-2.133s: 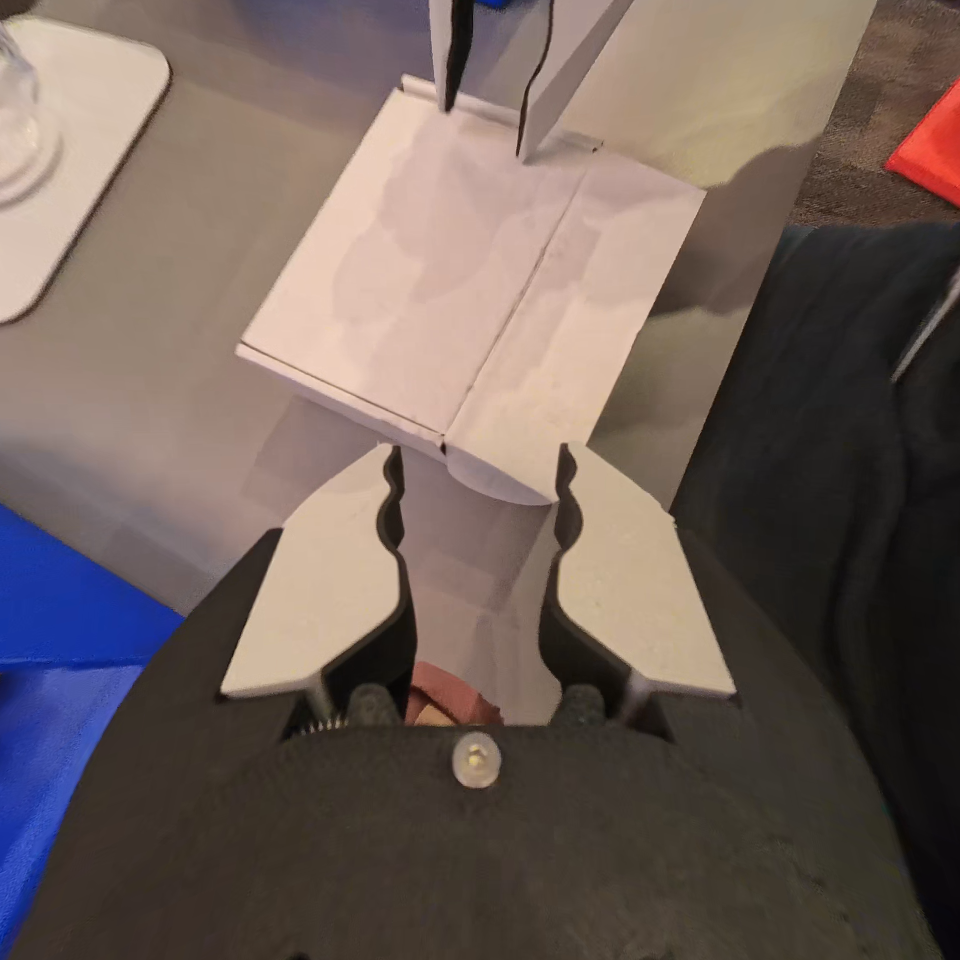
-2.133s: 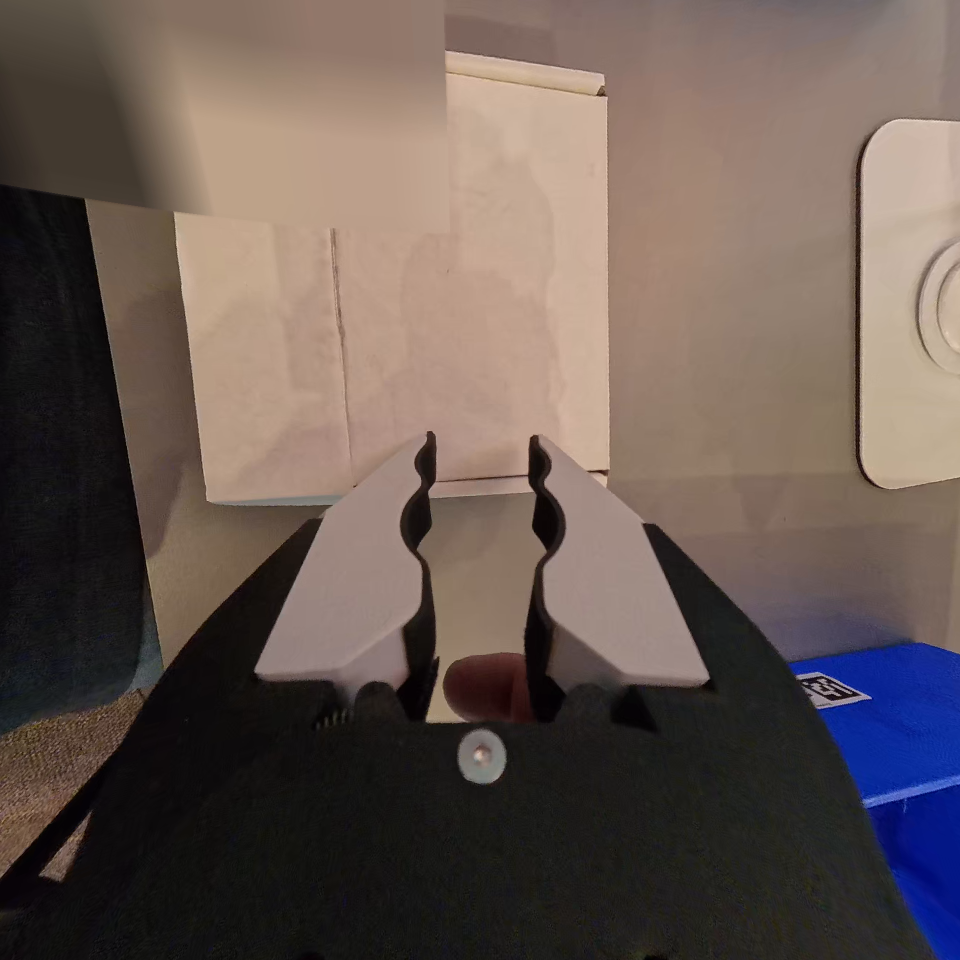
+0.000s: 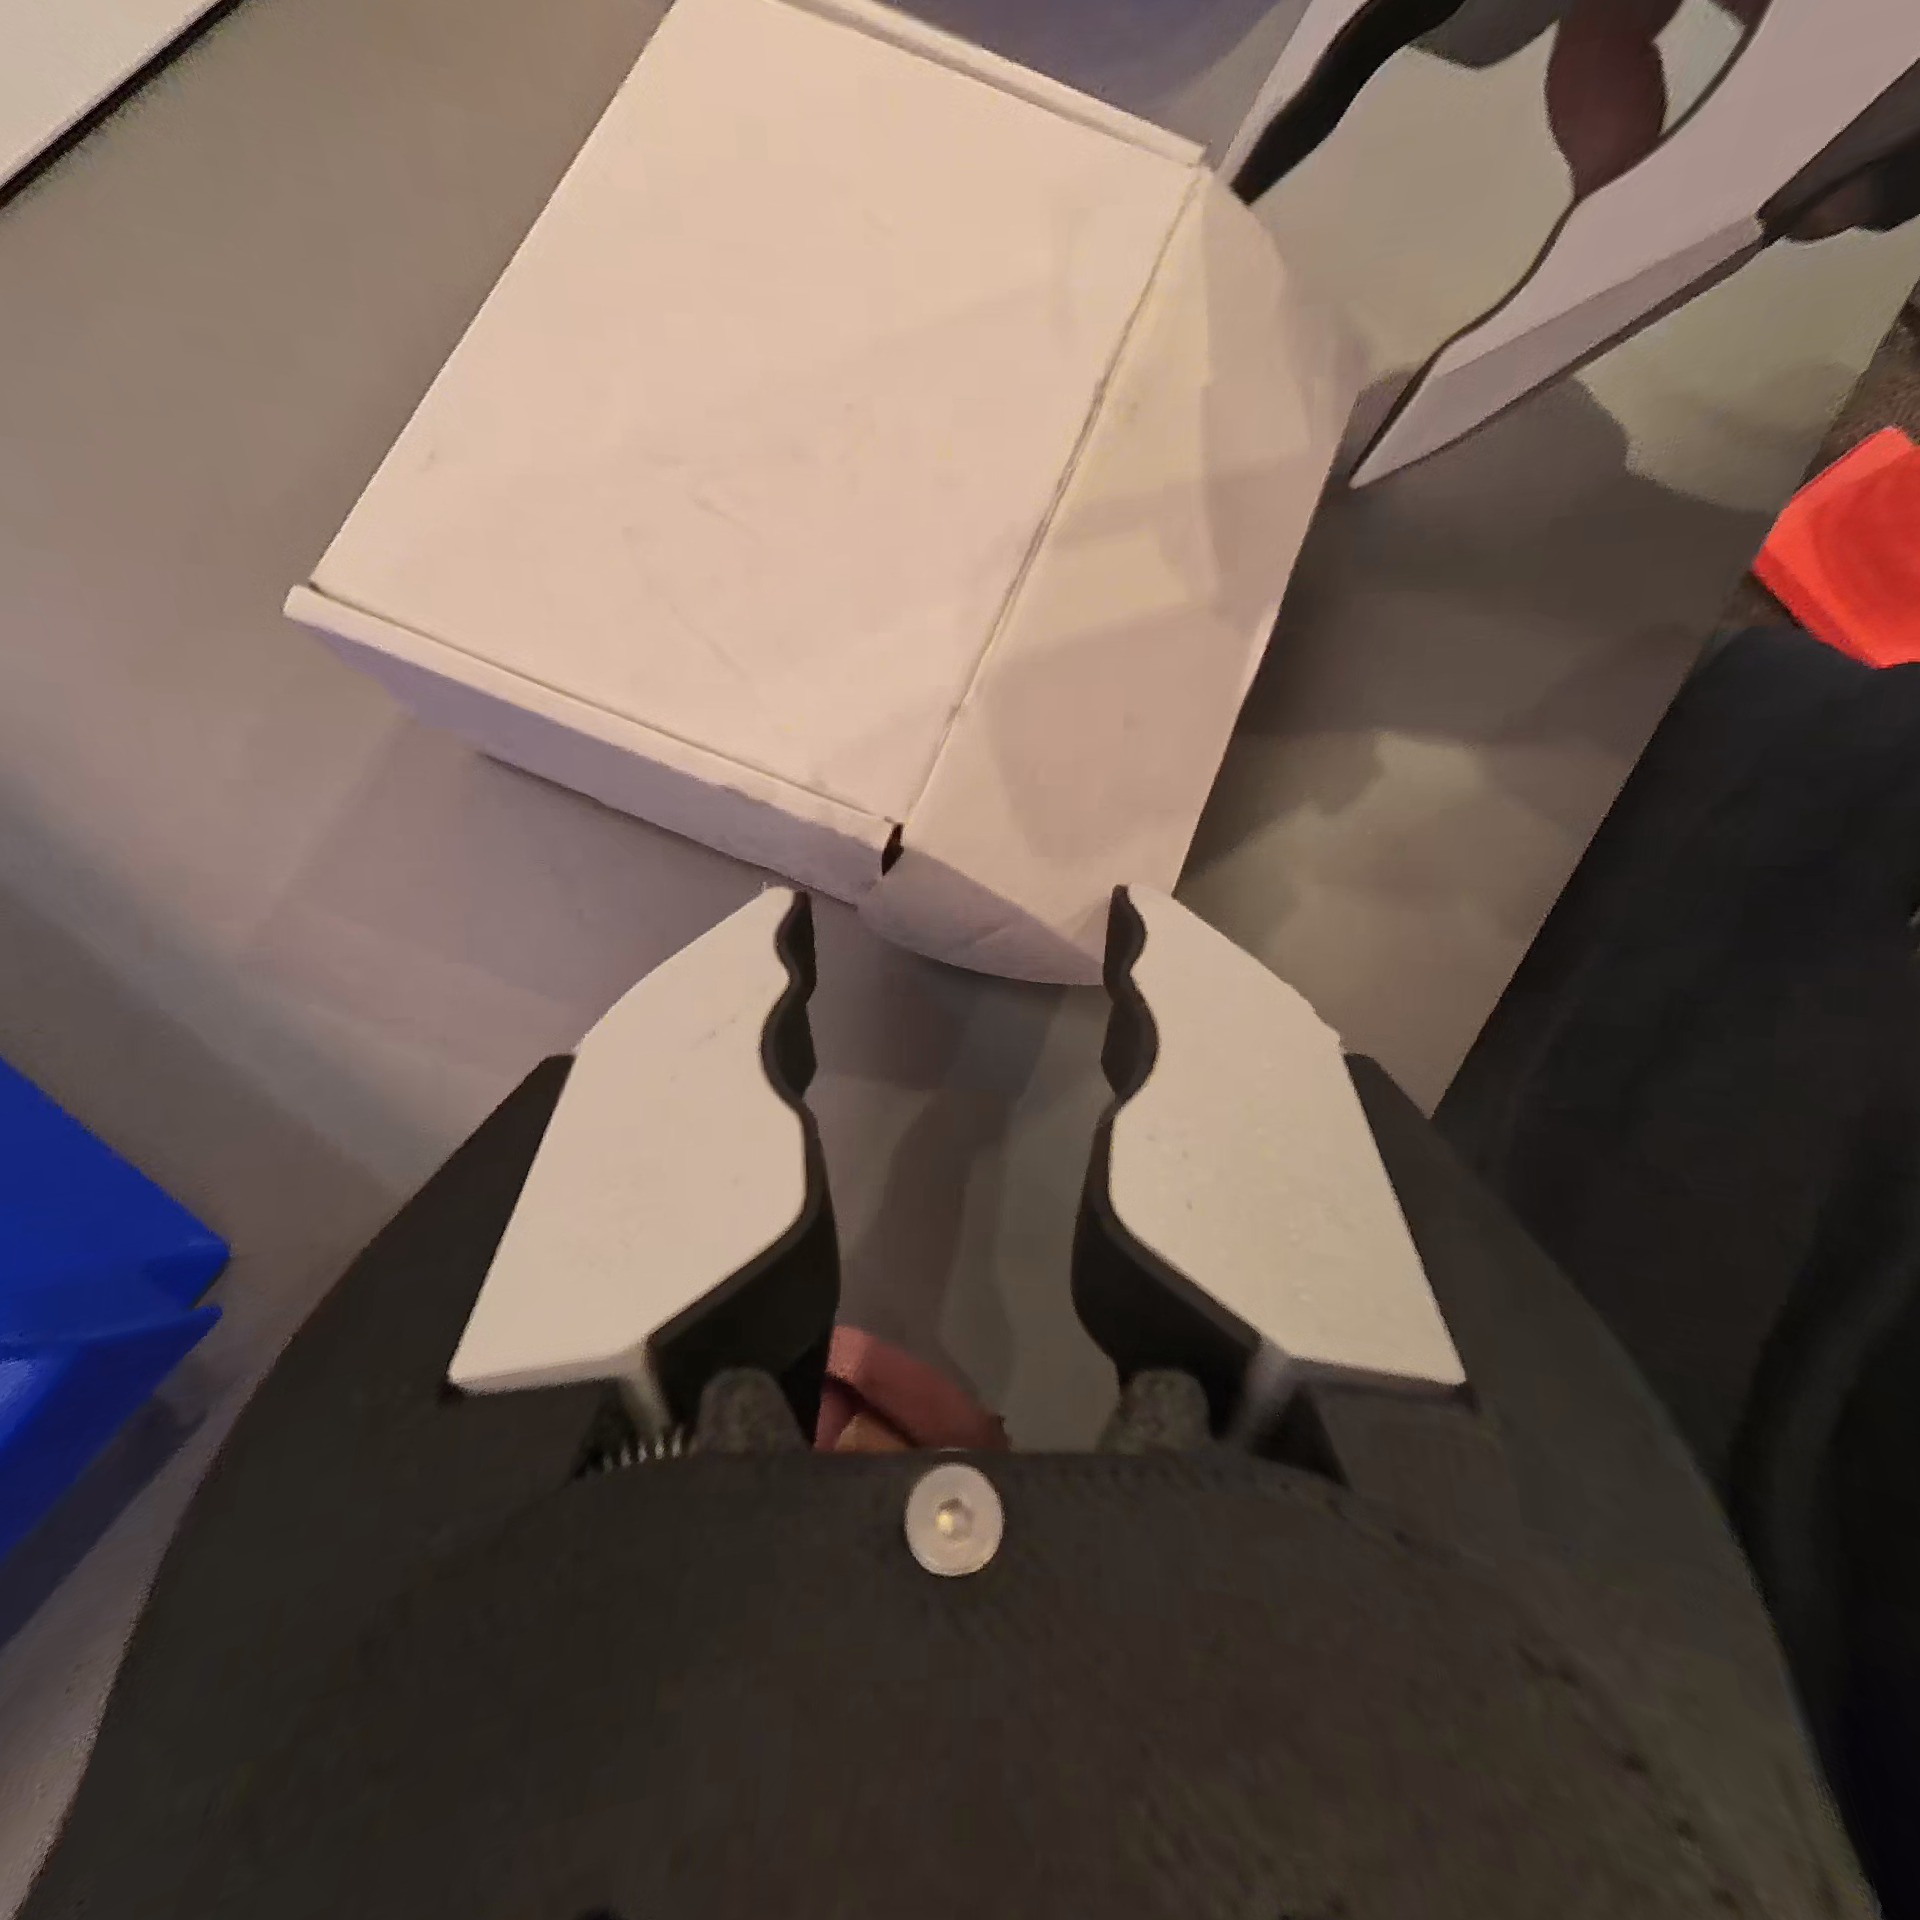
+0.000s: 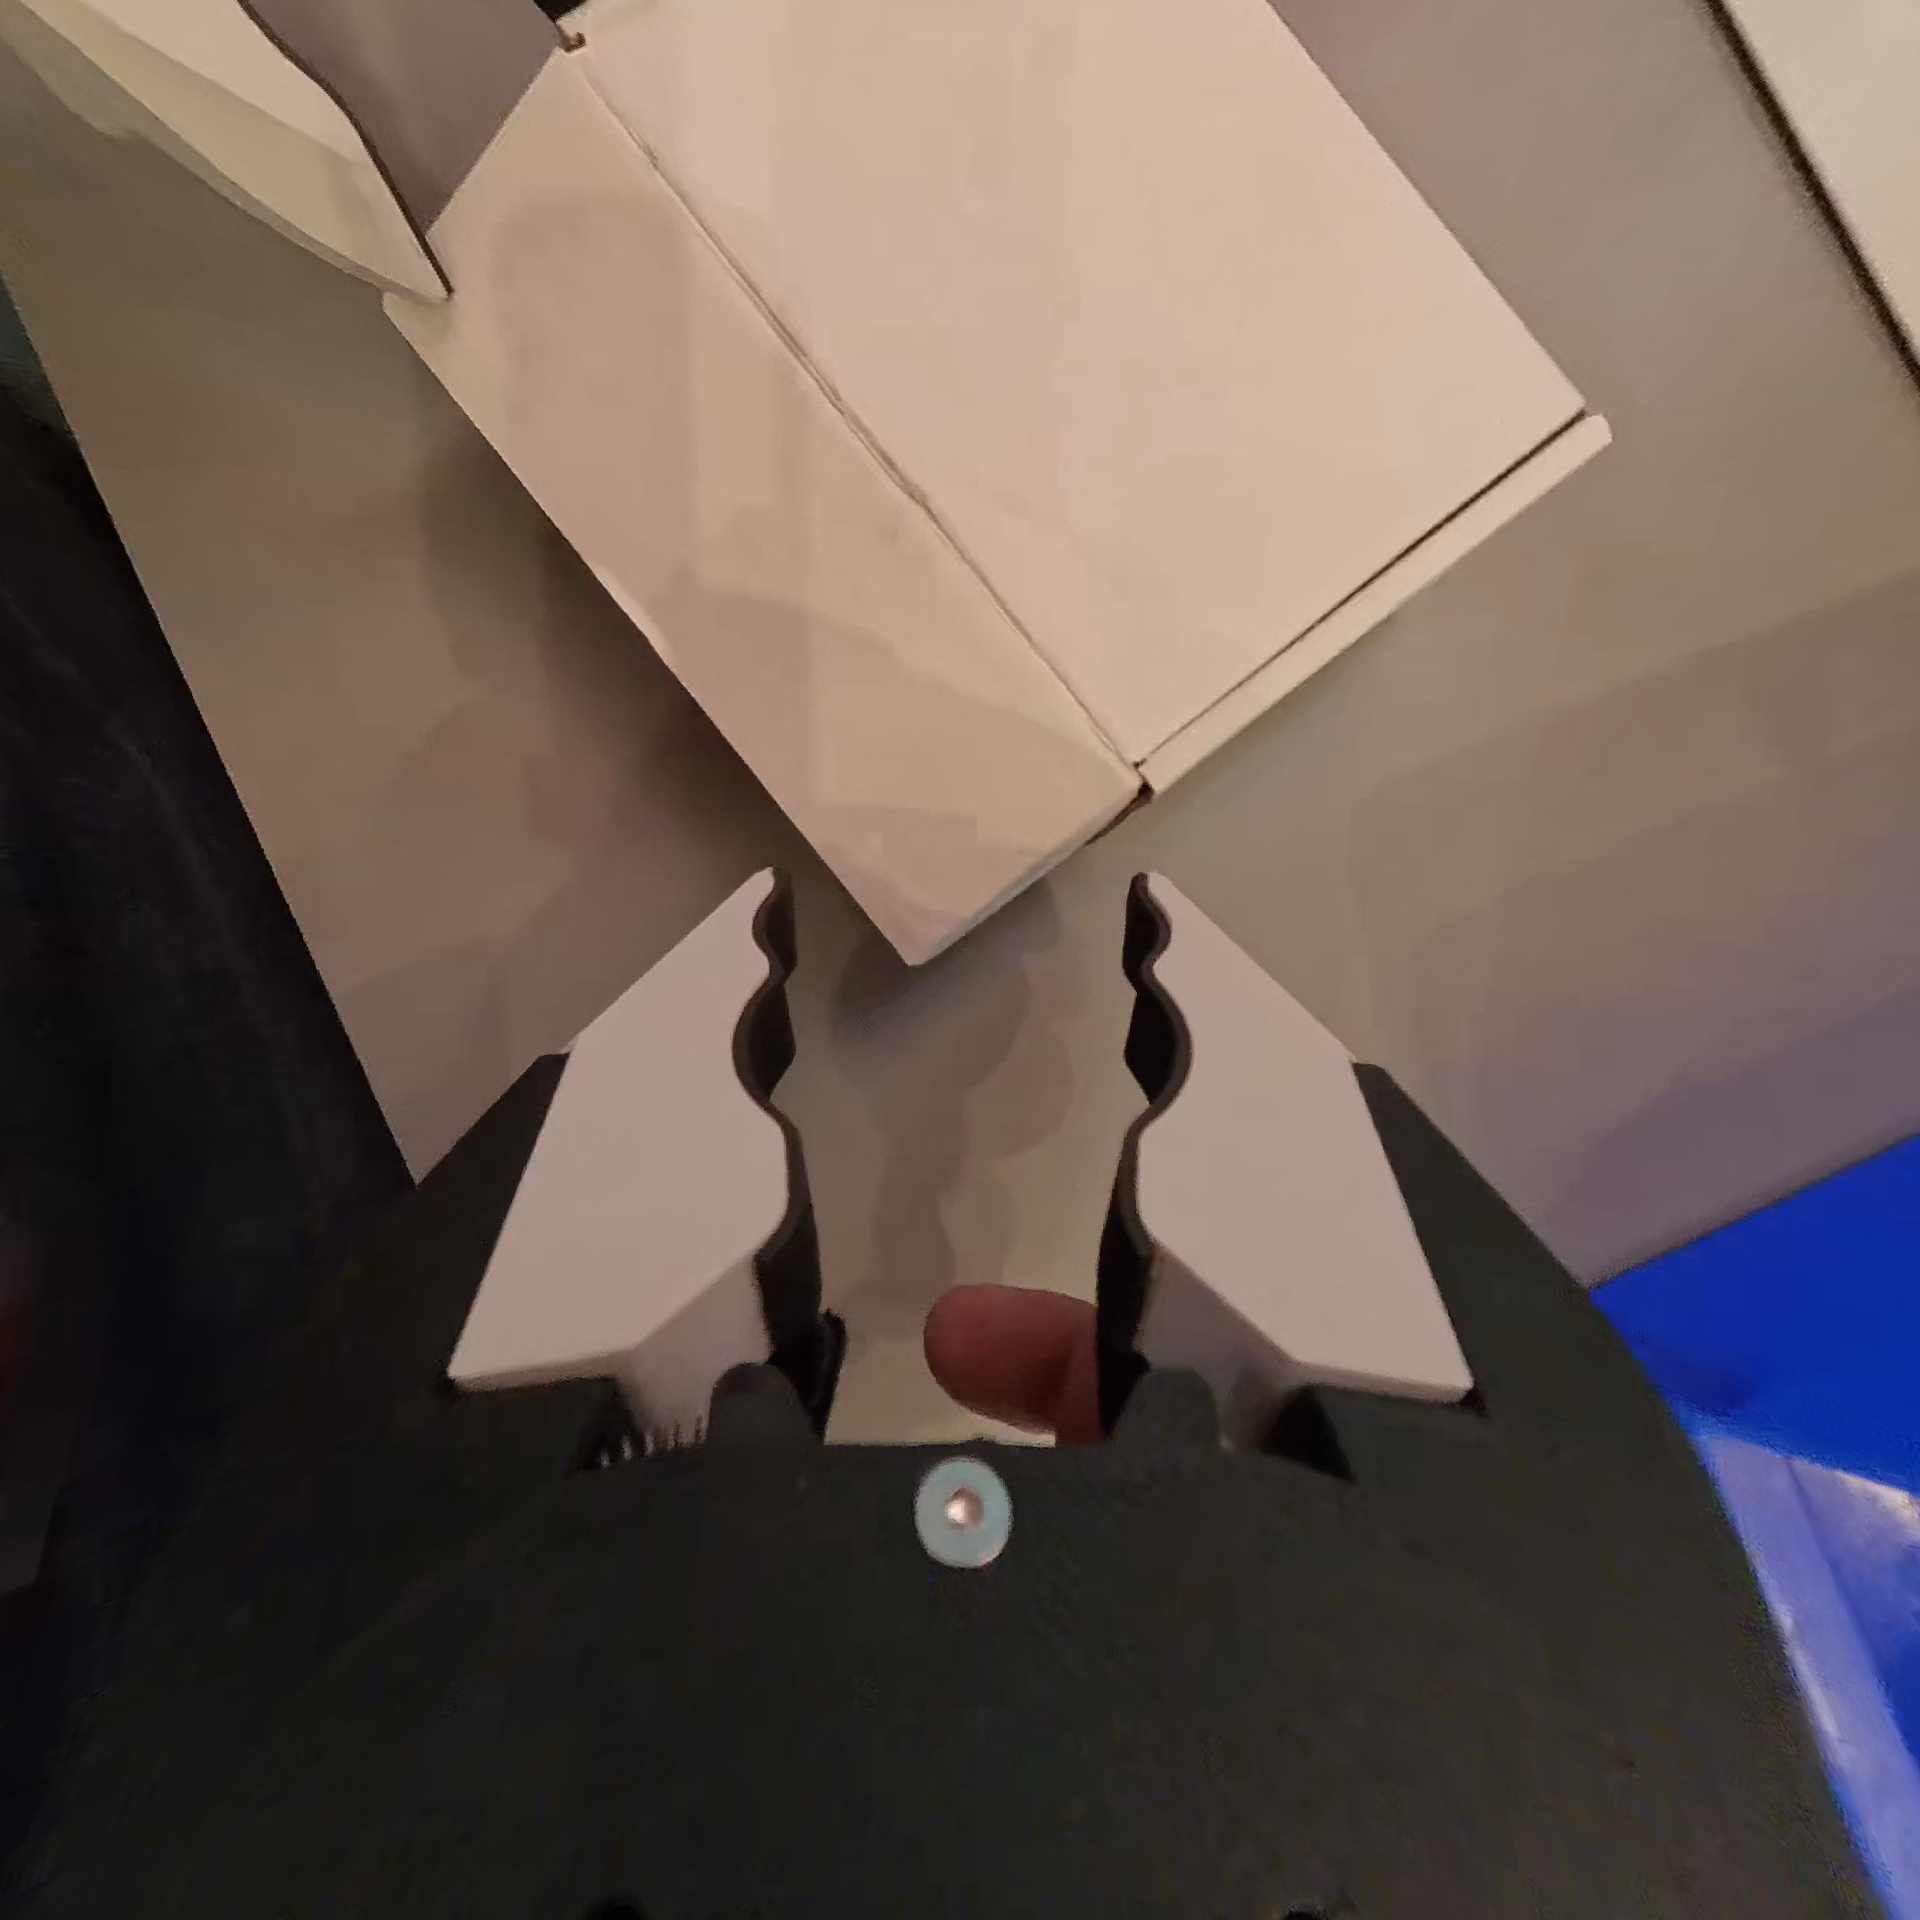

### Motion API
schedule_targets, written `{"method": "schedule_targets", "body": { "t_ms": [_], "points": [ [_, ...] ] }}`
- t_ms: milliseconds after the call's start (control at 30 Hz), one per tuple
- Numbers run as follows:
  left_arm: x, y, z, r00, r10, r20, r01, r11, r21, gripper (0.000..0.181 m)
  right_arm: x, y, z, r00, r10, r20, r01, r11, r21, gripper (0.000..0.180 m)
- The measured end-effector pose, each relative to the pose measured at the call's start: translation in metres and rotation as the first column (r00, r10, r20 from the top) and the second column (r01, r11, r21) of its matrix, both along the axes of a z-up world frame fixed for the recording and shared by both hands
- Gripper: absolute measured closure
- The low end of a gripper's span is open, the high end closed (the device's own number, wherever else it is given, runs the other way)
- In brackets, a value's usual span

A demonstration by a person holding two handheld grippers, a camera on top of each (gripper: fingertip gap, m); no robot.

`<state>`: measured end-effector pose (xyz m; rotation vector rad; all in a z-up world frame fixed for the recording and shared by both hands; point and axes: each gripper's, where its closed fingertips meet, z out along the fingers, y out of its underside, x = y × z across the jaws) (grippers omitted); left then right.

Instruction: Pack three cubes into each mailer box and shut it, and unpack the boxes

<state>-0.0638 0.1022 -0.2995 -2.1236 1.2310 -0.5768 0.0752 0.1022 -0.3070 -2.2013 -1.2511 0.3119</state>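
A white mailer box (image 3: 779,416) lies on the grey table with its lid down. Its front flap (image 3: 1122,582) sticks out untucked toward the table's edge. My left gripper (image 3: 958,914) is open and empty, its tips at the flap's near corner. A finger of the right gripper (image 3: 1662,239) shows at the flap's far end. In the right wrist view the box (image 4: 1091,364) and flap (image 4: 727,520) fill the top. My right gripper (image 4: 958,888) is open and empty at the flap's other corner. A left gripper finger (image 4: 260,156) shows top left. No cubes are in view.
A blue bin (image 3: 73,1299) stands left of the left gripper and shows in the right wrist view (image 4: 1766,1403). A white mat (image 4: 1849,135) lies beyond the box. The table edge (image 3: 1475,935) runs close beside the flap, with dark clothing (image 3: 1714,1039) and a red object (image 3: 1849,551) past it.
Both grippers have come in closer to the box and now sit at the two corners of the flap. The right gripper's jaws stand wider apart. The flap slopes down more.
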Motion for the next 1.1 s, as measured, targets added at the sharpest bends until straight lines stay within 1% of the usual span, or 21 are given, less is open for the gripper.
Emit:
{"method": "schedule_targets", "body": {
  "t_ms": [67,133,200,267,333,433,633,733,867,933,1033,1100],
  "points": [
    [-0.001,-0.002,0.000,1.000,-0.001,-0.010,0.001,1.000,0.002,0.131,-0.002,0.002,0.000,1.000,0.012,-0.004,-0.012,1.000,-0.006,0.118],
    [-0.002,-0.007,0.000,1.000,0.002,-0.010,-0.002,1.000,-0.030,0.136,-0.001,0.000,0.001,0.999,0.032,-0.002,-0.032,0.999,-0.026,0.121],
    [-0.004,-0.016,-0.001,1.000,-0.004,-0.014,0.003,0.997,-0.072,0.136,0.001,0.001,0.006,0.999,0.037,-0.017,-0.038,0.999,-0.036,0.122],
    [-0.002,-0.019,-0.002,1.000,0.003,-0.011,-0.004,0.997,-0.081,0.135,0.002,0.004,0.008,0.999,0.028,-0.038,-0.031,0.998,-0.062,0.120],
    [0.001,-0.017,-0.003,1.000,0.015,-0.003,-0.015,0.997,-0.082,0.134,-0.001,0.004,0.005,0.998,0.046,-0.040,-0.049,0.995,-0.085,0.123],
    [0.008,-0.018,0.000,0.999,0.018,0.038,-0.014,0.993,-0.117,0.134,-0.007,0.002,0.003,0.996,0.062,-0.067,-0.069,0.991,-0.113,0.129],
    [0.017,-0.023,0.003,0.991,0.050,0.125,-0.020,0.974,-0.227,0.136,-0.003,0.006,0.001,0.998,0.048,-0.051,-0.053,0.992,-0.111,0.125],
    [0.023,-0.023,0.009,0.975,0.100,0.197,-0.030,0.944,-0.329,0.133,-0.001,0.009,0.001,0.999,0.036,-0.037,-0.039,0.993,-0.113,0.123],
    [0.023,-0.023,0.007,0.972,0.113,0.206,-0.039,0.941,-0.335,0.134,-0.001,0.010,0.001,0.999,0.038,-0.029,-0.041,0.992,-0.119,0.123],
    [0.021,-0.022,0.006,0.978,0.097,0.182,-0.038,0.953,-0.301,0.137,0.000,0.010,0.005,0.999,0.040,-0.026,-0.043,0.992,-0.118,0.123],
    [0.020,-0.024,0.004,0.984,0.076,0.161,-0.030,0.961,-0.274,0.137,0.005,0.019,0.020,0.999,0.040,0.009,-0.040,0.998,-0.042,0.119],
    [0.018,-0.023,0.002,0.988,0.071,0.139,-0.035,0.968,-0.247,0.135,0.004,0.024,0.028,0.999,0.047,0.006,-0.047,0.999,-0.027,0.119]
  ]
}}
